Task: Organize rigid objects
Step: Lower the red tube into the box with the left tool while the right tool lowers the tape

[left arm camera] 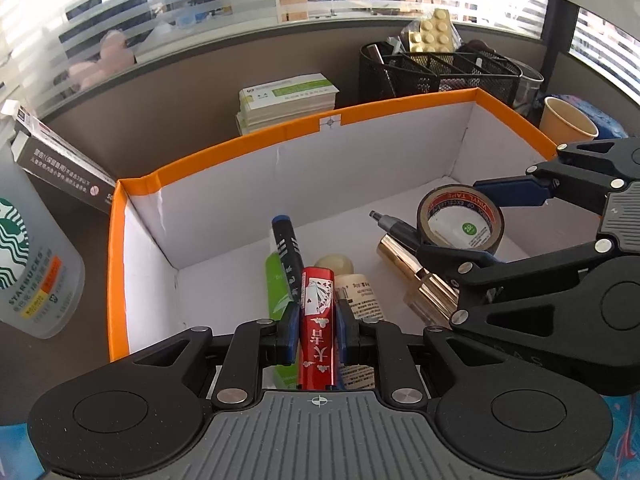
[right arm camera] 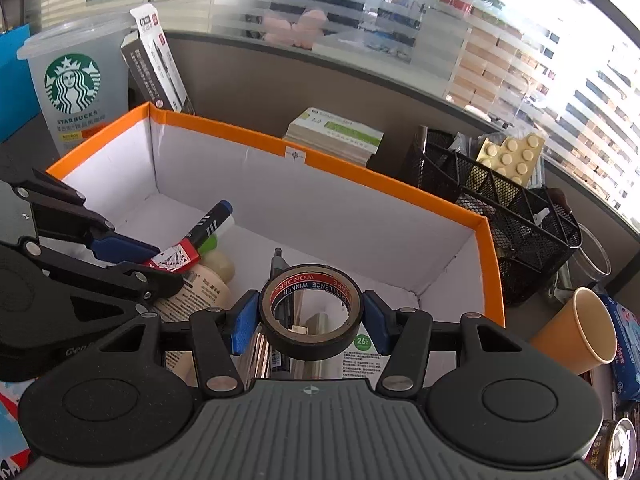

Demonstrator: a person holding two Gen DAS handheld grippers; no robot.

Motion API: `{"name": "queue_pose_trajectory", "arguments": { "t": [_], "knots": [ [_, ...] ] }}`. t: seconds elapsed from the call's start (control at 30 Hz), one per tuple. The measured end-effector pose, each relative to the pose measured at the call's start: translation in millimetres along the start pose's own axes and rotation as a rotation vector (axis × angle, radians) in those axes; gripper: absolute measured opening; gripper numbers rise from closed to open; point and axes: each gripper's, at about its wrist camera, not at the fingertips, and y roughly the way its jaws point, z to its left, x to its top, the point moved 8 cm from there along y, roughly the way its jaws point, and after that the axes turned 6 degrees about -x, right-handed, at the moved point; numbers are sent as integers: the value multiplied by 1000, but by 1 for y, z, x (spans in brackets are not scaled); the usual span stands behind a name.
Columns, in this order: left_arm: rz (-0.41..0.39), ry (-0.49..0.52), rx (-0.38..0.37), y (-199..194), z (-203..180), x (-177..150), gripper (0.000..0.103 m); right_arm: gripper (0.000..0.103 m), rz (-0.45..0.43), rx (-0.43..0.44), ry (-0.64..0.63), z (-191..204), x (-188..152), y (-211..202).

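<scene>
While left tool (left arm camera: pixel 317 320) is clamping red playing-card box (left arm camera: pixel 318 320) narrow over orange-rimmed box (left arm camera: pixel 256 142), advising: keeping it upright, lowering into free floor beside marker (left arm camera: pixel 286 242), releasing only once seated. Counting inside: one marker, one green packet (left arm camera: pixel 278 288), one cream bottle (left arm camera: pixel 358 292), one gold tube (left arm camera: pixel 416 270), one pen (left arm camera: pixel 394 226).

Right wrist view: right tool (right arm camera: pixel 311 318) is gripping one vinyl tape roll (right arm camera: pixel 311 312) at mid width above box; easing it down flat, clear of pen. One paper cup (right arm camera: pixel 580 332) on desk.
</scene>
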Motion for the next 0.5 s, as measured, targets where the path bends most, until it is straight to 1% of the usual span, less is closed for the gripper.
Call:
{"name": "queue_pose_trajectory", "arguments": {
  "t": [0.13,0.33,0.37,0.4,0.5],
  "knots": [
    [5,-9,0,1,1,1,17,52,31,14,-10,-1,1,3],
    [2,-2,15,1,-1,1,17,54,50,34,-2,1,2,4],
    [2,0,20,1,-1,1,18,55,58,43,6,1,2,5],
    [0,3,26,0,0,0,20,55,68,49,11,1,1,6],
    [0,13,42,0,-1,-1,22,55,78,50,23,-1,-2,8]
  ]
}}
